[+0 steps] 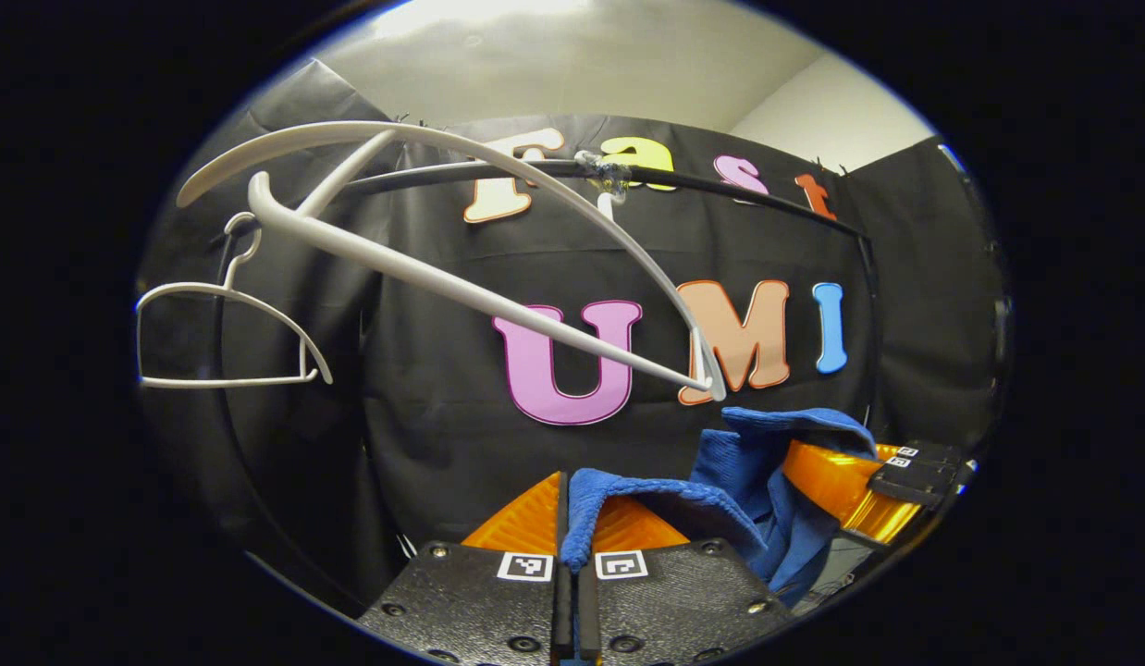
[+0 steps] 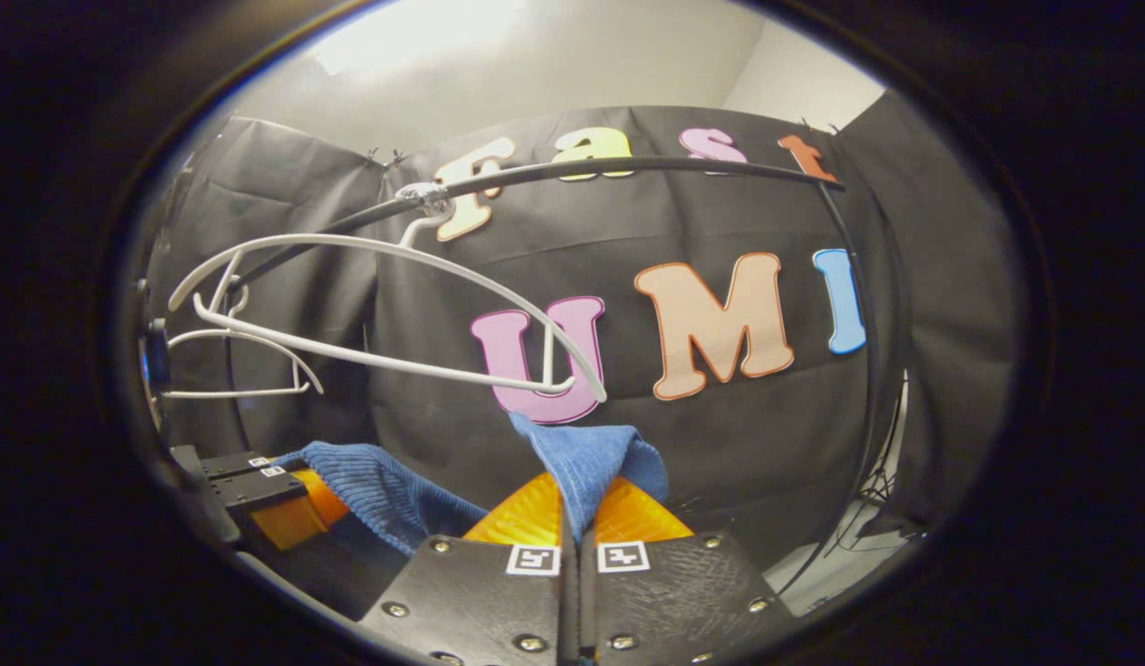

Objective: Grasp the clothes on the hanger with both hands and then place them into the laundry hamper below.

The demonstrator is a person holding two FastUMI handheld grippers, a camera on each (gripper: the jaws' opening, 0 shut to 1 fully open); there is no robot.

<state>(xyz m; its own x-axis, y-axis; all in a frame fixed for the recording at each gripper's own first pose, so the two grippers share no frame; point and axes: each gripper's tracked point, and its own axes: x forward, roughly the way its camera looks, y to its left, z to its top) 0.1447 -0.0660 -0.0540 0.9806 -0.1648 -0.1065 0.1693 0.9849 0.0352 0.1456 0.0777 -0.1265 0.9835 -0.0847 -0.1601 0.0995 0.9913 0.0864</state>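
A blue knitted garment (image 1: 734,481) hangs free below a bare white hanger (image 1: 461,291), which swings tilted on the black rail (image 1: 720,190). My left gripper (image 1: 565,555) is shut on one bunched edge of the cloth. My right gripper (image 2: 572,541) is shut on another fold of the garment (image 2: 586,462). In the left gripper view the right gripper (image 1: 868,486) sits at the far right with the cloth in it. In the right gripper view the left gripper (image 2: 277,495) sits low at the left, the cloth stretched between the two. The white hanger (image 2: 378,310) hangs above.
A second, smaller white hanger (image 1: 226,333) hangs empty at the left end of the rail, and it is also at the left (image 2: 230,365) in the right gripper view. A black upright post (image 2: 873,370) of the rack stands at the right.
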